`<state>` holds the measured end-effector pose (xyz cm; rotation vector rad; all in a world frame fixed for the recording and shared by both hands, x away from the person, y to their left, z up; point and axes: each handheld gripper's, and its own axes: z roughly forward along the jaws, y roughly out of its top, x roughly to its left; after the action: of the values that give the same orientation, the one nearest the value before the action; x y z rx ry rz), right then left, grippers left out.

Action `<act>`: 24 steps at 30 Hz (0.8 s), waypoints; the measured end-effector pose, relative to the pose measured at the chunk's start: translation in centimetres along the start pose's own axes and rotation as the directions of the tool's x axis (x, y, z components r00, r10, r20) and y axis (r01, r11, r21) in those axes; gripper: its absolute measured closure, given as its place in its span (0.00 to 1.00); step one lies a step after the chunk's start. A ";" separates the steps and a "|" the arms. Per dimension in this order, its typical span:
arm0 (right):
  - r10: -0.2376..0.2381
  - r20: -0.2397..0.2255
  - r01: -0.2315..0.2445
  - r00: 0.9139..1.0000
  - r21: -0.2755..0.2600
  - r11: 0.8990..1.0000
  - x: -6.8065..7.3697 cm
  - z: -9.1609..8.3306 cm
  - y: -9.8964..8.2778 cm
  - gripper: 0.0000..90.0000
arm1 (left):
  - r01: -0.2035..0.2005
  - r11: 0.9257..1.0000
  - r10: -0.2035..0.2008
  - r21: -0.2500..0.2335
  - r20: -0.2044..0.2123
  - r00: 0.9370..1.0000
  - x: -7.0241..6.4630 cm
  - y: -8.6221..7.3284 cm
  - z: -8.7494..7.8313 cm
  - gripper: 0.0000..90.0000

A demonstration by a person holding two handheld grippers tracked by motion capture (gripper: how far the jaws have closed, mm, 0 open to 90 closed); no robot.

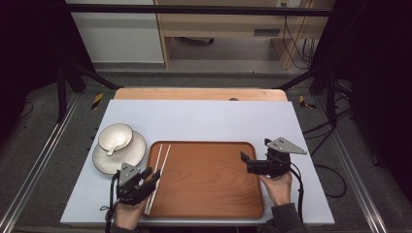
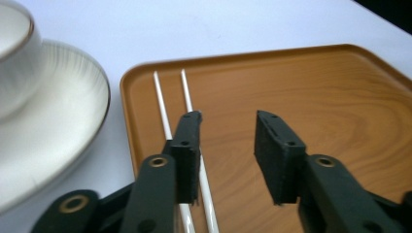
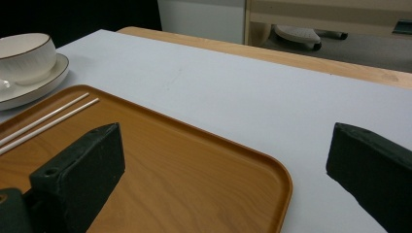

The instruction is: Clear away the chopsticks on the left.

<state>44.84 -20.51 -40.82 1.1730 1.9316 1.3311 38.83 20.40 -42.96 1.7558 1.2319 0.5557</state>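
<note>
While the bowl [image 1: 115, 136] sat on its plate [image 1: 132, 156] at the left of the bench [image 1: 204, 121], the left hand-held gripper [image 1: 149, 176] hovered over the left edge of the wooden tray [image 1: 209, 179], its jaws parted with nothing between the pads. The two white chopsticks [image 1: 160, 167] lay side by side along the tray's left edge, just under that gripper's left jaw in the left gripper view. Farther right, the right hand-held gripper [image 1: 248, 160] hung over the tray's right edge, its jaws wide apart and gripping nothing.
</note>
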 end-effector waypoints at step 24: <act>0.016 0.021 -0.016 1.000 0.009 1.000 -0.7 -0.2 -0.3 0.01 | -0.160 0.987 0.154 0.021 0.160 0.975 7.0 0.3 -1.5 0.33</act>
<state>44.92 -21.22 -41.03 1.2039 1.9195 1.3150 40.68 27.30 -42.83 1.8985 1.0039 0.4783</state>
